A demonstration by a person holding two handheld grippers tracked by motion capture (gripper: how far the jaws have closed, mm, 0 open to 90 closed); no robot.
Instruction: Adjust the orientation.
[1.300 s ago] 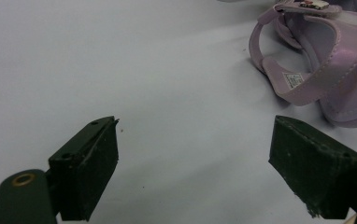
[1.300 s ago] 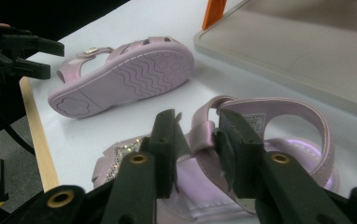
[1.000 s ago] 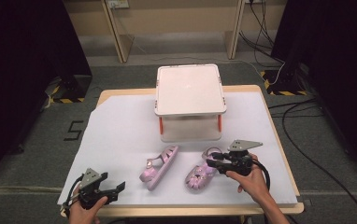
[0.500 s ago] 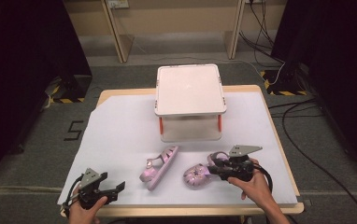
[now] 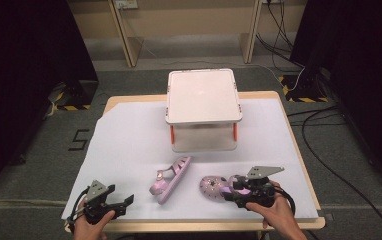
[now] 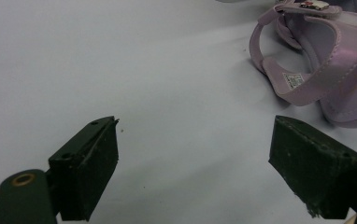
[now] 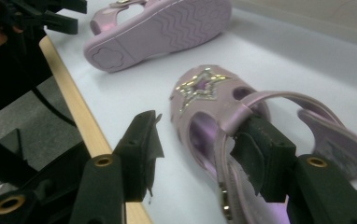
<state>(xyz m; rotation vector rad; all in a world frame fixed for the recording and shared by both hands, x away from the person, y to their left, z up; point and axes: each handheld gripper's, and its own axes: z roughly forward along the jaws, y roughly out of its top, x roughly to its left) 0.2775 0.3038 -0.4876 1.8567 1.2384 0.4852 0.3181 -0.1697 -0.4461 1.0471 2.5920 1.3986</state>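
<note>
Black jaws of our right gripper (image 7: 195,154) stand apart and have just been opening; one sits inside the star sandal (image 7: 223,112), under its strap, the other outside its wall, and neither pad presses, so the shoe is released. That pink sandal, marked with a glittery star, lies upright on the white sheet (image 5: 129,145), in front of the white box (image 5: 203,100) and a little to its right. Just beside it lies the second sandal (image 5: 169,177), tipped on its side with its wavy sole showing. Near the sheet's front left corner, well apart from the box, our left gripper (image 6: 195,163) hovers with jaws wide, holding nothing.
</note>
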